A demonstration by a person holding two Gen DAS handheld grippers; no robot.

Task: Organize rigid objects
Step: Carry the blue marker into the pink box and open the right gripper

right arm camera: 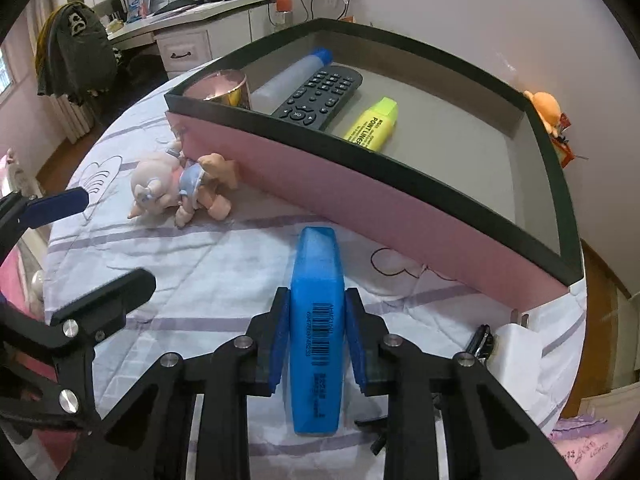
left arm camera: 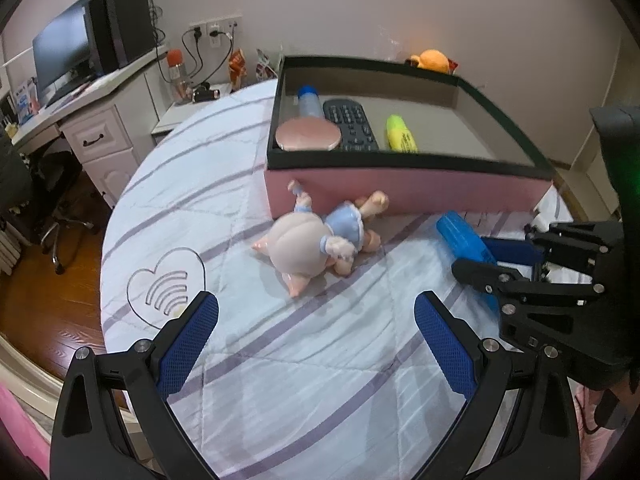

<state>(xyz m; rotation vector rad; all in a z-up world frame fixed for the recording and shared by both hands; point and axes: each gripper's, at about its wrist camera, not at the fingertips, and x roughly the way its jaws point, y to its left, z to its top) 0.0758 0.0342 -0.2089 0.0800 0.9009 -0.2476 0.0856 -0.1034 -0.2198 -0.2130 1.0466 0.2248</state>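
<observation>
The blue highlighter (right arm camera: 317,332) lies on the striped bed sheet (right arm camera: 224,264), just beside the pink box's (right arm camera: 360,208) near wall, clamped between the blue pads of the right tongs (right arm camera: 317,344). A pig doll (left arm camera: 316,240) lies further along that wall, its feet against it. Inside the box, toward one end, are a yellow highlighter (right arm camera: 372,124), a black remote (right arm camera: 320,96), a blue-capped bottle (right arm camera: 296,76) and a round pink tin (left arm camera: 308,134). The left tongs (left arm camera: 316,344) hover over the sheet, spread apart, with nothing between them.
</observation>
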